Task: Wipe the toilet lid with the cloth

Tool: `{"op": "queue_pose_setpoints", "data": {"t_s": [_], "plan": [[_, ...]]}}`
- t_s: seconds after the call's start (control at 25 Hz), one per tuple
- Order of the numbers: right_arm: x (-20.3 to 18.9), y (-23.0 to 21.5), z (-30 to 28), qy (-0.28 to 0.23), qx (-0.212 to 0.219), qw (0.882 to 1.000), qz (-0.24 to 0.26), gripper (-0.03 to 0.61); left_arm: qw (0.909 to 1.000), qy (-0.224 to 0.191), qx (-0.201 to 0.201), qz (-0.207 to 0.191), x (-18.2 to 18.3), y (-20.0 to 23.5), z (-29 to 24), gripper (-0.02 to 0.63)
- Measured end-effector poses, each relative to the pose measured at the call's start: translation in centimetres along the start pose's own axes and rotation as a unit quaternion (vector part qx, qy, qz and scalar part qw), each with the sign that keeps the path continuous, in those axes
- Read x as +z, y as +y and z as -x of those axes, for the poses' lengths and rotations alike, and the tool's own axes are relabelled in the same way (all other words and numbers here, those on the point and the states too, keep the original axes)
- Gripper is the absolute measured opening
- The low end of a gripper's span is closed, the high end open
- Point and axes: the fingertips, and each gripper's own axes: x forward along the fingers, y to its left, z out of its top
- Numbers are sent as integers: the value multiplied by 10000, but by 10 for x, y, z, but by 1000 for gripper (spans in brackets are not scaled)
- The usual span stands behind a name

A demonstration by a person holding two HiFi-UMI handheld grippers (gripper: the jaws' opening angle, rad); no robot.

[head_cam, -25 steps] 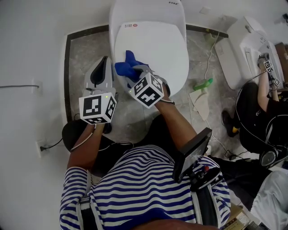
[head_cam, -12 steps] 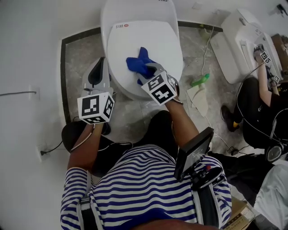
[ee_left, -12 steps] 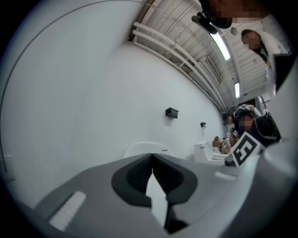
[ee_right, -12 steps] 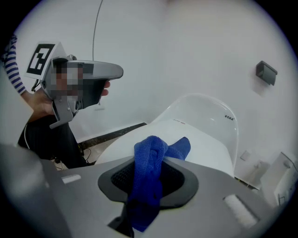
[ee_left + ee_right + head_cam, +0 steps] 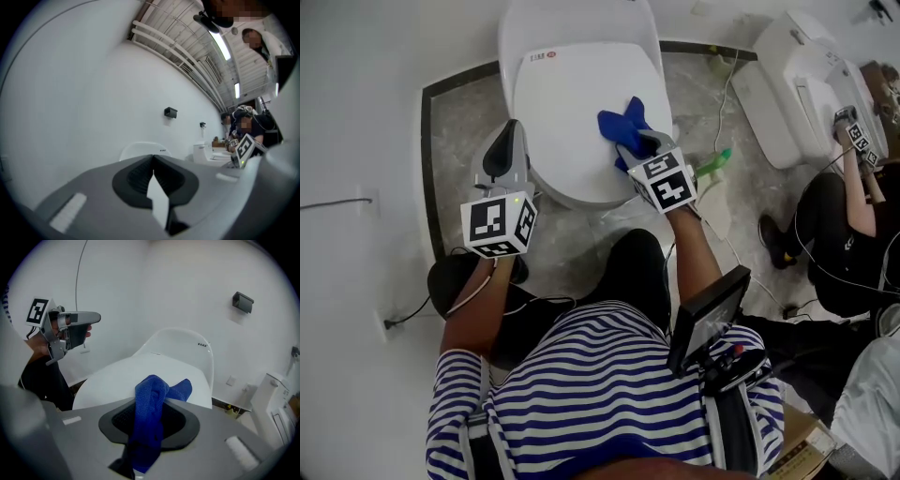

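Note:
The white toilet lid (image 5: 567,108) lies closed in front of me. A blue cloth (image 5: 628,124) rests on the lid's right side, bunched up and pinched in my right gripper (image 5: 634,142), which slopes down onto it. In the right gripper view the cloth (image 5: 149,404) fills the gap between the jaws above the lid (image 5: 117,378). My left gripper (image 5: 507,133) hovers level beside the lid's left edge, apart from it. Its jaws meet with nothing between them in the left gripper view (image 5: 153,159).
A second toilet (image 5: 792,80) stands at the right, with a seated person (image 5: 848,225) beside it. A green bottle (image 5: 713,165) and a pale rag (image 5: 719,204) lie on the stone floor right of the bowl. A wall socket (image 5: 387,324) with a cable is at the left.
My right gripper has dragged the blue cloth across the lid from its left-centre to its right side. The left gripper has stayed beside the lid's left edge.

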Motion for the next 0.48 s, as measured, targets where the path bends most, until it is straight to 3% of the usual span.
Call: {"op": "queue_pose_setpoints", "data": {"t_s": [0.48], "plan": [[-44, -49, 13, 135, -374, 9972, -635, 115, 9999, 32, -97, -5, -8, -8, -8, 2]]}}
